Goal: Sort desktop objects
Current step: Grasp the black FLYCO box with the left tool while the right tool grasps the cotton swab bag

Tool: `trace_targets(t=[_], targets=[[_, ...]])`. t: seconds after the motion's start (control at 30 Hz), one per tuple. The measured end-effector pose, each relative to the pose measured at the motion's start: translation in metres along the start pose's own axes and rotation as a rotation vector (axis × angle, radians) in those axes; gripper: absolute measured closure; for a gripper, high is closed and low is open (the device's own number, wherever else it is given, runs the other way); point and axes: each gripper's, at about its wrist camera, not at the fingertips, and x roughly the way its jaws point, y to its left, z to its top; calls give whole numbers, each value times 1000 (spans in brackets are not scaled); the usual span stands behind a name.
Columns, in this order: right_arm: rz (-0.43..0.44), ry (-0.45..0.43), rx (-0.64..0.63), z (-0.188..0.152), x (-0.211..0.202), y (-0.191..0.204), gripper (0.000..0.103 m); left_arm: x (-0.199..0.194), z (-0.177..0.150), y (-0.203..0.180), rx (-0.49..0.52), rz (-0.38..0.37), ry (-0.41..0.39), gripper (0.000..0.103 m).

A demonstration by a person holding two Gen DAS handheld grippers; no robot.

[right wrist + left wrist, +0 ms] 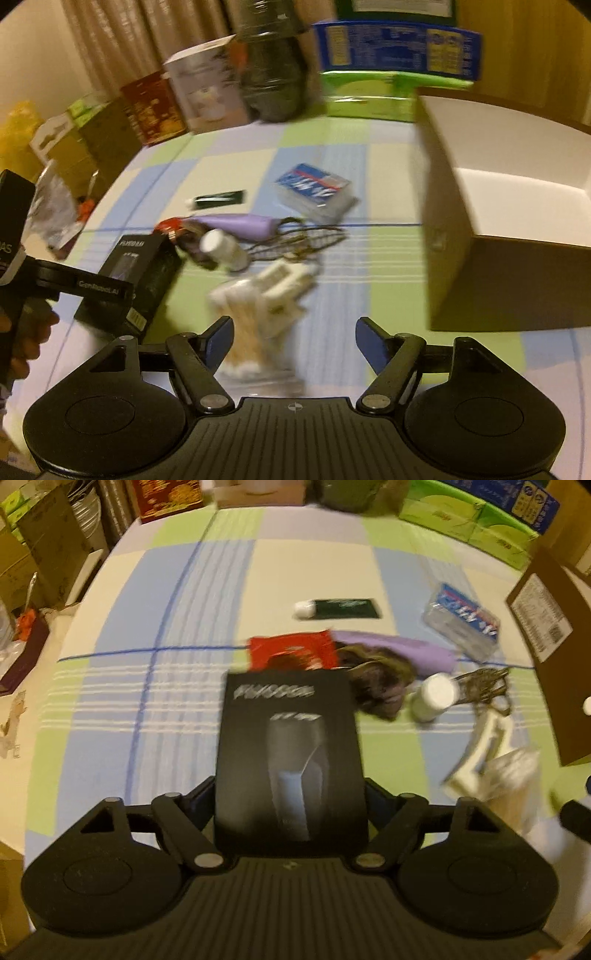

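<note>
Left gripper [291,794] clamps black rectangular cardboard shaver box [291,760]; right gripper [294,341] open, empty; next: carry it to open brown carton [517,221] w/ white inside

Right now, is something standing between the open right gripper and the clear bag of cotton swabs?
Nothing visible does. The right gripper hangs open over the clear bag of cotton swabs; the white plastic clip lies just beyond.

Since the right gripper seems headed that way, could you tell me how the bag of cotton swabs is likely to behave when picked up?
The bag of cotton swabs looks like soft clear plastic, so it will probably sag and crumple. It seems light for its size. The film may be slippery between the open right gripper, and the loose swabs could shift inside.
</note>
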Motion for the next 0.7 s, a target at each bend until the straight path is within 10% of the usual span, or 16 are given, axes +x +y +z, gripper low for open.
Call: trace_targets(t=[0.53,0.7], targets=[[-9,36,-94,1,40,33,33,-22,-39,53,31,43,-1,25],[-26,58,-131,-2,48,37,66,-11,-27,45,80,74,-20,23]])
